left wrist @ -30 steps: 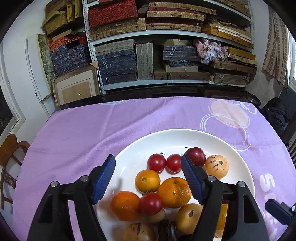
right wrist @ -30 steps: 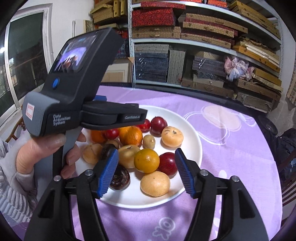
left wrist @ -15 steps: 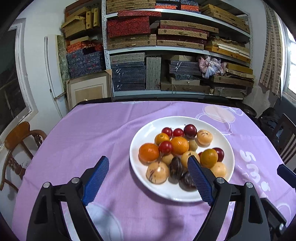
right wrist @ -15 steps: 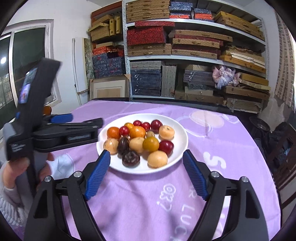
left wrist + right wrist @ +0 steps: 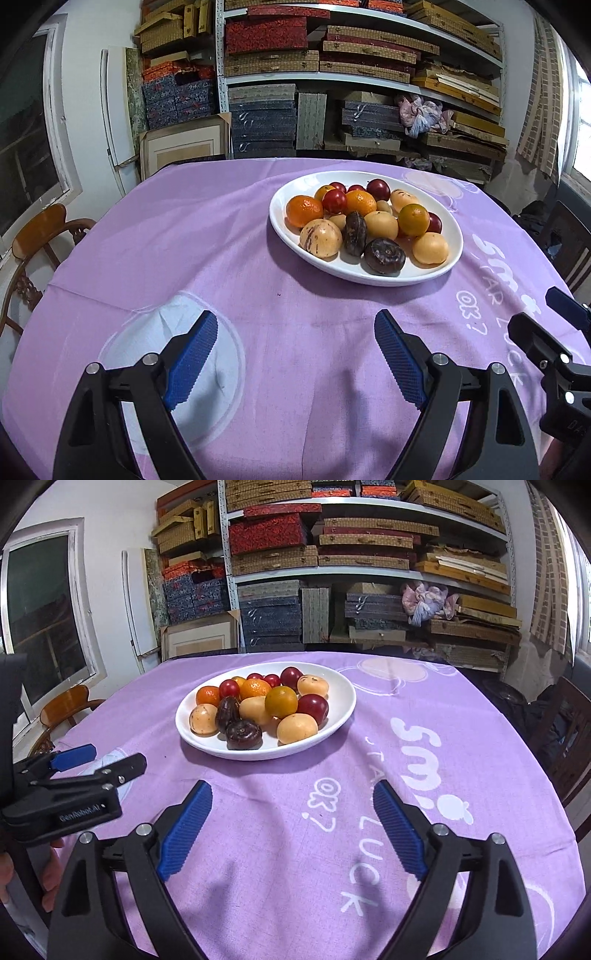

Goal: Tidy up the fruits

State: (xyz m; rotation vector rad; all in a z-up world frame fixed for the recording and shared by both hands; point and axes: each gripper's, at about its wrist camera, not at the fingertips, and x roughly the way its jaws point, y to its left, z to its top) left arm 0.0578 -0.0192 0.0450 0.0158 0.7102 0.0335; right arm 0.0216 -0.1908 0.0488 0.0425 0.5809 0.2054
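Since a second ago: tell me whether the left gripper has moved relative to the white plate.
Yes. The left gripper has pulled back from the white plate, which it earlier hung over; now open, it frames only purple tablecloth.

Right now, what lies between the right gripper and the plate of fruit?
Only bare purple tablecloth, in the right wrist view. The right gripper, its empty jaws opening, sits short of the plate.

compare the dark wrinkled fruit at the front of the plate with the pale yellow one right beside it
The dark wrinkled fruit is deep purple-brown with a creased, dull skin; the pale yellow fruit is smooth and light orange-yellow. The dark one shows a ringed, flattened end toward the camera; the yellow one looks evenly rounded and a little larger. Both lie near the front rim of the white plate, loose, with neither set of tongs near them.
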